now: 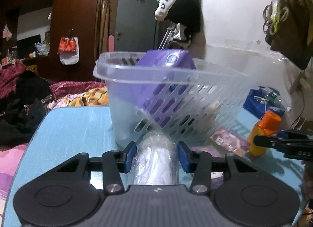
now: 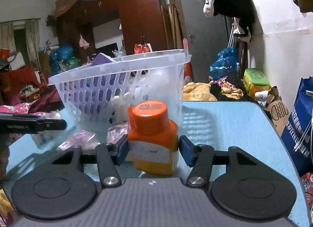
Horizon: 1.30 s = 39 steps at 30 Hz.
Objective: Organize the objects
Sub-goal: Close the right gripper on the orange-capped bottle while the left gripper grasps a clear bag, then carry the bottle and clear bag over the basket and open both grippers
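Left gripper (image 1: 156, 154) clamps a plastic-wrapped white roll (image 1: 155, 160); right gripper (image 2: 153, 149) clamps the orange-capped bottle (image 2: 153, 139); lift both clear over the basket rim (image 2: 117, 63) before release

Orange-capped bottle (image 2: 154, 139) upright before clear basket (image 2: 121, 82) (purple box (image 1: 166, 64) inside)

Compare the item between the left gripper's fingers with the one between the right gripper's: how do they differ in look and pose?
The plastic-wrapped white bundle is soft-looking, pale and translucent; the orange-capped bottle is rigid, orange and yellow, with a white label. The bundle lies lengthwise along the left gripper; the bottle stands slightly tilted in the right gripper. Both sit between blue pads on the blue table, in front of the clear basket.
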{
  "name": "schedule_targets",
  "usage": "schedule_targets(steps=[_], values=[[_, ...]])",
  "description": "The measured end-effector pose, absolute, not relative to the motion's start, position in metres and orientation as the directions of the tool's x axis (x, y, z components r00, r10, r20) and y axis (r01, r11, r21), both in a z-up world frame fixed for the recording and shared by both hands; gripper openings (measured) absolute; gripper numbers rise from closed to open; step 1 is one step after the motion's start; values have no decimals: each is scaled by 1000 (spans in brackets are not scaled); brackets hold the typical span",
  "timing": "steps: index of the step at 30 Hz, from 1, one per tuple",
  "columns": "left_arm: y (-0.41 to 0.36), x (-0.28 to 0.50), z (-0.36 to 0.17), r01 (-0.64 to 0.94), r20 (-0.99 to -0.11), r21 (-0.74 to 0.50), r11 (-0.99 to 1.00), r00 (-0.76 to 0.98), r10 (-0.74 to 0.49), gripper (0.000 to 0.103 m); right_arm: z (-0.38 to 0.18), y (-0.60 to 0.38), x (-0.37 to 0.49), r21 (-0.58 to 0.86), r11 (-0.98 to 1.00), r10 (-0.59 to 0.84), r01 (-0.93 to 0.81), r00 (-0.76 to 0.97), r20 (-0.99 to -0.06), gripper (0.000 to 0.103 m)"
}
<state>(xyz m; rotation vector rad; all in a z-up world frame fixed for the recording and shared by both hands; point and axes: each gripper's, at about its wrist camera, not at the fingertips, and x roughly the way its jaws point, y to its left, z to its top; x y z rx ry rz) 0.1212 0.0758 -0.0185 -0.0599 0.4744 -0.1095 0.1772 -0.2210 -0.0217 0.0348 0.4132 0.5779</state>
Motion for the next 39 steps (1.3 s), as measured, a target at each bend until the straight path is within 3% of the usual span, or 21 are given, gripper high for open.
schedule_targets(steps=[6, 14, 18, 24, 35, 36, 38, 39], values=[[77, 104, 5, 119, -391, -101, 988, 908, -149, 49, -1, -235, 162, 191, 810, 586, -555, 749, -309, 58], [76, 126, 91, 125, -269, -127, 984, 951, -155, 50, 94, -223, 163, 131, 782, 623, -610, 755, -205, 58], [78, 183, 118, 60, -298, -140, 988, 949, -100, 50, 122, -189, 207, 95, 806, 587, -584, 769, -253, 58], [85, 249, 99, -54, -418, -138, 989, 909, -9, 49, 107, -164, 269, 91, 850, 512, -519, 771, -379, 58], [96, 274, 79, -103, -423, -105, 989, 905, 49, 51, 78, -154, 294, 137, 847, 515, -514, 729, -451, 59], [95, 271, 78, -111, -414, -92, 990, 908, 64, 53, 77, -154, 294, 137, 848, 513, -512, 728, -455, 60], [93, 264, 79, -110, -383, -79, 991, 921, 72, 79, 79, -156, 289, 137, 850, 514, -509, 743, -429, 81], [93, 259, 80, -103, -361, -78, 992, 930, 68, 83, 81, -158, 284, 137, 849, 519, -511, 754, -404, 95]])
